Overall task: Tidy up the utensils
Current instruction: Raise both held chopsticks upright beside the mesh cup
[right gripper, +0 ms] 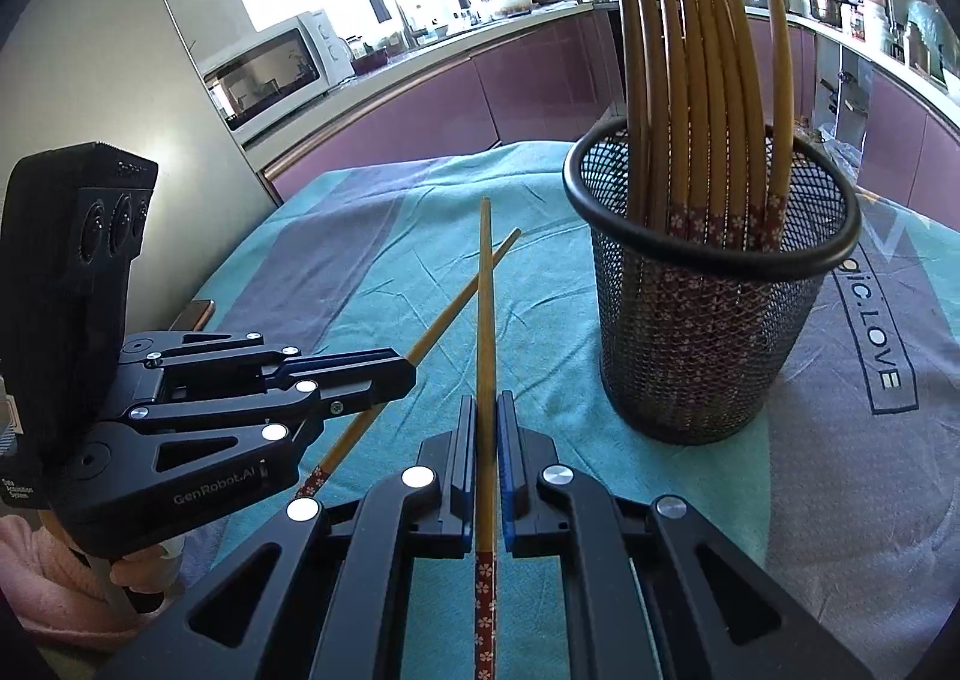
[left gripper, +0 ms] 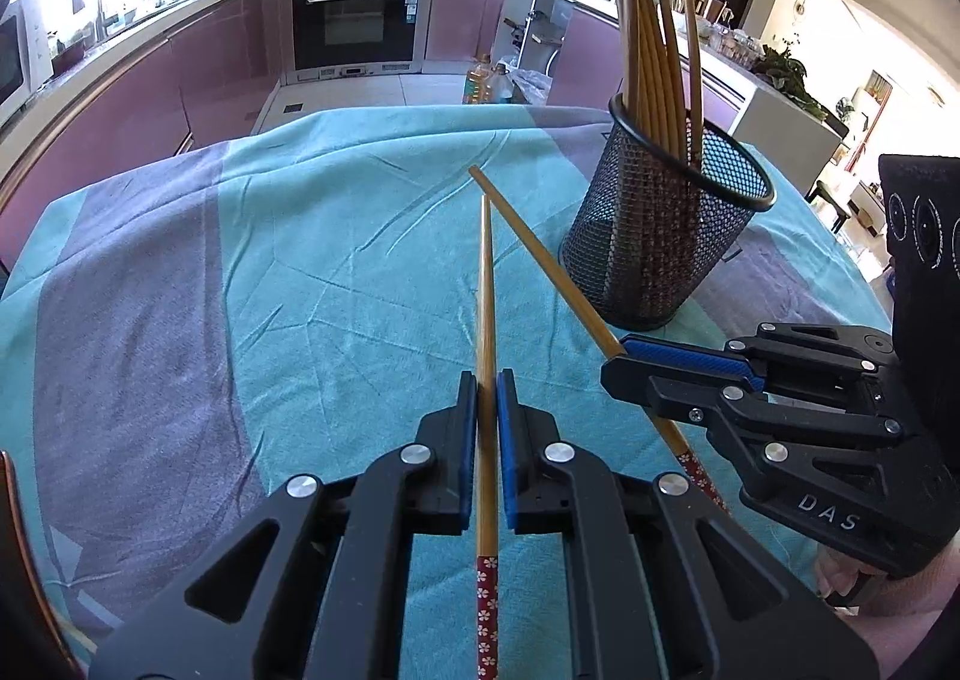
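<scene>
In the left wrist view my left gripper is shut on a bamboo chopstick that points straight ahead, its red flowered end toward the camera. To its right my right gripper is shut on a second chopstick, angled up and to the left. The right wrist view shows the same pair: the right gripper clamps its chopstick, and the left gripper holds the other chopstick, which crosses behind it. A black mesh holder with several chopsticks stands upright ahead on the right.
A teal and grey-purple cloth covers the table. Beyond the table's far edge lie the kitchen floor, an oven and purple cabinets. A microwave sits on the counter at left. A hand in a pink sleeve holds the left gripper.
</scene>
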The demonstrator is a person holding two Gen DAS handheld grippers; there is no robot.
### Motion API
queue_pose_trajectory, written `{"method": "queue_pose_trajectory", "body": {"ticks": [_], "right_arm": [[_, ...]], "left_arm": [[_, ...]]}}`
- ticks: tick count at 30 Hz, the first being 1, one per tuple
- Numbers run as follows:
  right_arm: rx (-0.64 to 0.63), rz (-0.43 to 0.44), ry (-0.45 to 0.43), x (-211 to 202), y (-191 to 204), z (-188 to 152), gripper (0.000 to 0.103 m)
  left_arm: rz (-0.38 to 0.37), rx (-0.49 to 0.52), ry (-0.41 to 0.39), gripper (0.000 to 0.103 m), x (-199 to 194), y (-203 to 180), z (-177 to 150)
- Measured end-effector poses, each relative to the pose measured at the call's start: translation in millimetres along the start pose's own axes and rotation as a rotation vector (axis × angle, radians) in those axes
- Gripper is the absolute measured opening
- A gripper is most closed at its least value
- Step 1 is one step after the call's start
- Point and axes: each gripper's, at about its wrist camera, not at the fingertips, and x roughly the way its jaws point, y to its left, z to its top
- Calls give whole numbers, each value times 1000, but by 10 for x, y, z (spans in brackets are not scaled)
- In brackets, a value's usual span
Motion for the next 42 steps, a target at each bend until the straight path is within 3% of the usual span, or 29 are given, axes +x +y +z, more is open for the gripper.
{"method": "queue_pose_trajectory", "body": {"ticks": [18, 30, 42], "right_arm": [[-18, 30, -122, -497, 0, 70, 6], [1, 44, -168, -696, -79, 126, 6], [7, 32, -208, -864, -131, 109, 6]], "left_arm": [[-74, -8, -85, 8, -490, 33, 109], [-132, -5, -112, 8, -651, -77, 179], [-143, 13, -140, 8, -755, -121, 228]]}}
